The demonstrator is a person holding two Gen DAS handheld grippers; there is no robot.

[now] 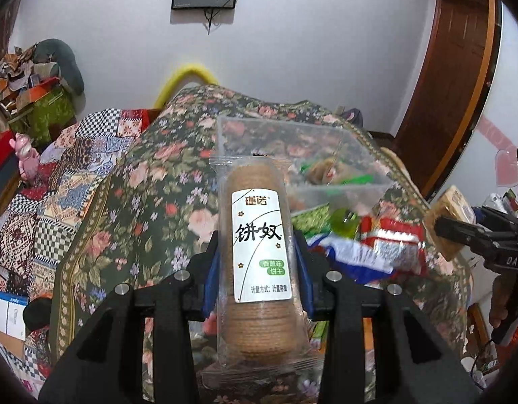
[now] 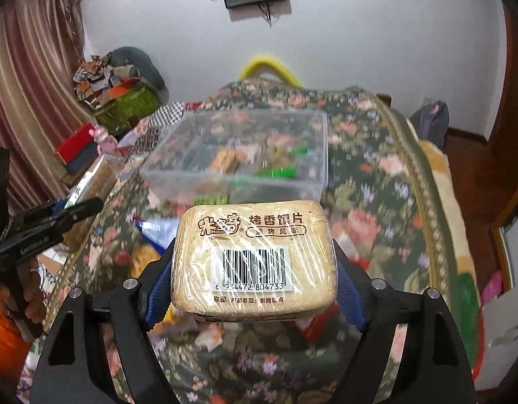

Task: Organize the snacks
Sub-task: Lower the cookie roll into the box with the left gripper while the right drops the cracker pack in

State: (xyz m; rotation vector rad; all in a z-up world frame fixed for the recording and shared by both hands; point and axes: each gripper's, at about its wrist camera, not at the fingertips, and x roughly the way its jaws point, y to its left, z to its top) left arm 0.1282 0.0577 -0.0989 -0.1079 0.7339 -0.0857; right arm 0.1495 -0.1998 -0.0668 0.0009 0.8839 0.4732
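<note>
My left gripper [image 1: 256, 239] is shut on a clear-wrapped roll of round biscuits [image 1: 259, 202] with a white label, held upright above the floral tablecloth [image 1: 151, 181]. My right gripper [image 2: 254, 249] is shut on a wrapped block of toasted bun slices [image 2: 255, 232] with a barcode label. A clear plastic box [image 1: 225, 134] [image 2: 235, 185] stands just beyond both, with a few snacks in green and orange wrappers inside. In the left wrist view the right gripper [image 1: 460, 232] shows at the right edge with its block [image 1: 452, 215]. The right wrist view shows the left gripper [image 2: 77, 210] at its left edge.
Loose snacks lie in front of the box: a red, white and blue packet [image 1: 376, 252] and a green ball [image 1: 343, 224]. A patchwork cloth [image 1: 57, 185], a pink figurine [image 1: 25, 158] and stacked boxes sit left. A wooden door [image 1: 444, 101] stands right.
</note>
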